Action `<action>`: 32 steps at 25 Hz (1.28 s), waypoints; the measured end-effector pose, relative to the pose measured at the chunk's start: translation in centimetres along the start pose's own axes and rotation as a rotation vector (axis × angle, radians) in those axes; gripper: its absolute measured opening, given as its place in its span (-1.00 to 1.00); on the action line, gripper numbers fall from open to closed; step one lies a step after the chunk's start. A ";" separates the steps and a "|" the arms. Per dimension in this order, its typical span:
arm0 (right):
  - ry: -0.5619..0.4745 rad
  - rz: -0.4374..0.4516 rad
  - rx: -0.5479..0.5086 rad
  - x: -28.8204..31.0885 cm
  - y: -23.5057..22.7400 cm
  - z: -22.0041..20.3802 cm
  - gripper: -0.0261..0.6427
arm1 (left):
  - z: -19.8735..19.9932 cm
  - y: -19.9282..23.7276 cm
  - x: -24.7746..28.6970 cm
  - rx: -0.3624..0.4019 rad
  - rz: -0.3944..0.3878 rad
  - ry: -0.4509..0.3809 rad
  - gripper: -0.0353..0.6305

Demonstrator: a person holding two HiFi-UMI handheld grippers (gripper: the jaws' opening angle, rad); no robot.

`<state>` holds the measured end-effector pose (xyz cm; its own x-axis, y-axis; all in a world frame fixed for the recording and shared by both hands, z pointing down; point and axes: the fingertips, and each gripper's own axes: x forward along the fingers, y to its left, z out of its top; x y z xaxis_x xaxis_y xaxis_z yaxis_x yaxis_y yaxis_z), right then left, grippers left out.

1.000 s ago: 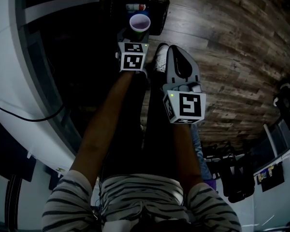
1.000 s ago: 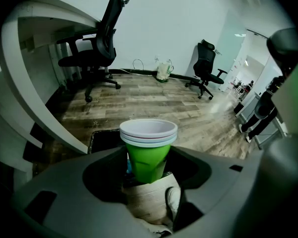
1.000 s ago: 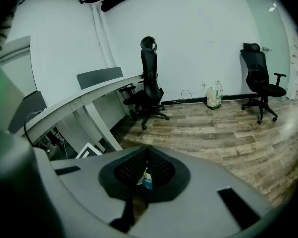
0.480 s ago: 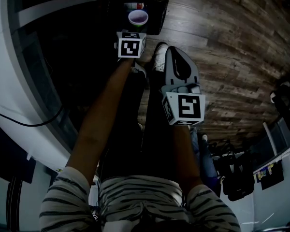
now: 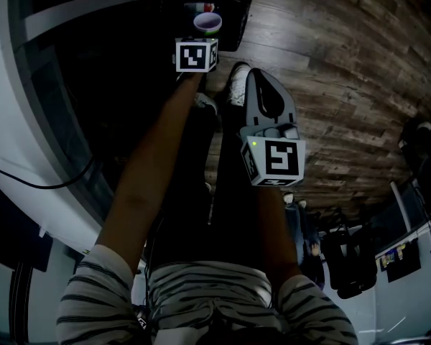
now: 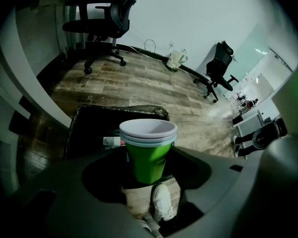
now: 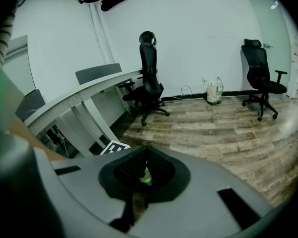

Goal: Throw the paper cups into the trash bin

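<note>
Over the trash bin (image 5: 234, 21), left claw (image 6: 148, 171) clamped on paper cups (image 6: 148, 145) has lowered; right claw (image 7: 144, 175) closed.

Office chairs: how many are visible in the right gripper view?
2. One black office chair stands beside the white desk; the second chair stands right, near the wall. Others may be hidden.

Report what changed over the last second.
The left gripper carried the stacked paper cups down toward the black trash bin, still gripping them. The right gripper stayed where it was, shut.
</note>
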<state>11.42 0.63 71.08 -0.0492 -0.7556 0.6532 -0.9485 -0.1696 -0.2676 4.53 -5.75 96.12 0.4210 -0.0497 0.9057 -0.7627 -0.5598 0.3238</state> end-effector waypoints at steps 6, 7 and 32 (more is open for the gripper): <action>0.009 -0.007 -0.001 -0.1 -0.5 -0.5 -0.89 | 0.1 0.0 1.1 0.002 0.005 0.019 -0.06; 0.011 -0.008 0.000 -0.1 -0.6 -0.5 -0.89 | 0.1 0.0 1.2 -0.002 0.006 0.020 -0.06; 0.013 0.002 0.005 0.1 -1.4 -0.4 -0.89 | 0.8 -0.2 1.8 -0.034 0.017 0.036 -0.07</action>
<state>12.66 1.01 71.82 -0.0552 -0.7480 0.6614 -0.9468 -0.1712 -0.2726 5.89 -6.42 97.48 0.3900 -0.0285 0.9204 -0.7862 -0.5307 0.3167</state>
